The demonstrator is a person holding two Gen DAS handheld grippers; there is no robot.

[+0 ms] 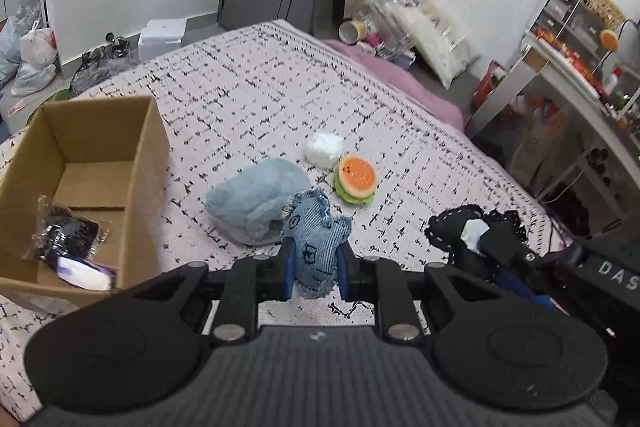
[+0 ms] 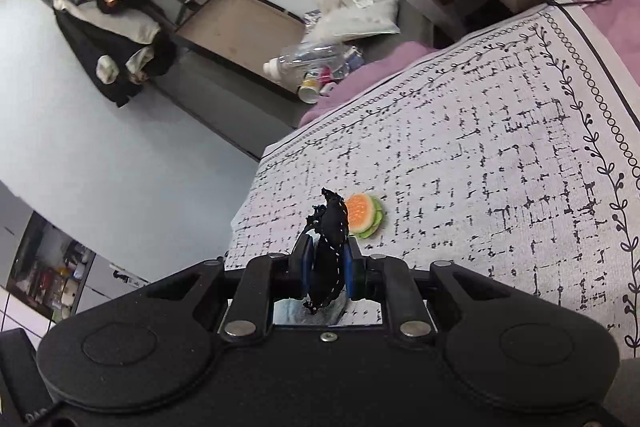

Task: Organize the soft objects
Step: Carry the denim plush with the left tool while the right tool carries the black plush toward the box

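My left gripper (image 1: 314,263) is shut on a blue denim soft toy (image 1: 318,243), held above the bed. My right gripper (image 2: 326,259) is shut on a black stitched soft toy (image 2: 330,247); that toy also shows at the right of the left wrist view (image 1: 460,227). On the patterned bedspread (image 1: 260,87) lie a light blue plush cloth (image 1: 258,201), a white fluffy ball (image 1: 323,149) and a burger plush (image 1: 356,179), which also shows in the right wrist view (image 2: 364,213). An open cardboard box (image 1: 84,179) stands at the left with wrapped packets (image 1: 64,239) inside.
A pink blanket (image 1: 404,79) edges the bed's far side, with bottles and bags (image 1: 400,23) piled beyond it. A cluttered metal shelf (image 1: 580,67) stands at the right. Plastic bags (image 1: 32,59) lie on the floor at far left.
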